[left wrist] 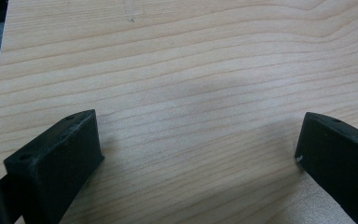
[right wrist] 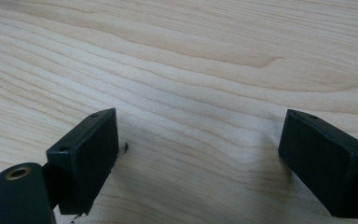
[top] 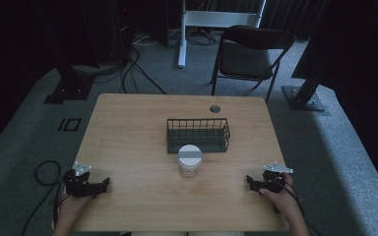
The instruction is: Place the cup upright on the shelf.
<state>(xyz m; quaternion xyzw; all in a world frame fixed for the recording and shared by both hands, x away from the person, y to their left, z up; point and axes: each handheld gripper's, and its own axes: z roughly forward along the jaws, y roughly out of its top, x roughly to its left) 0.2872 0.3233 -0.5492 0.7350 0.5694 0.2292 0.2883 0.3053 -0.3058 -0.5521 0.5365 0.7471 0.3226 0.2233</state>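
left gripper (top: pixel 101 185) jaws apart, empty | right gripper (top: pixel 251 183) jaws apart, empty | jar (top: pixel 190 161) mid-table, touching basket (top: pixel 198 134) | probably light, rigid, slippery; grasp below lid

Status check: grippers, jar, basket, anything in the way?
Left gripper open, right gripper open, both empty. Jar upright, lidded, before wire basket. Nothing between.

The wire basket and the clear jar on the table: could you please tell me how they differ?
The wire basket is dark, rectangular and open-topped; the clear jar is round, see-through and closed by a pale lid. The wire basket is wider and lies farther from the person; the clear jar stands upright just in front of it. Both sit near the middle of the wooden table, untouched by either tool.
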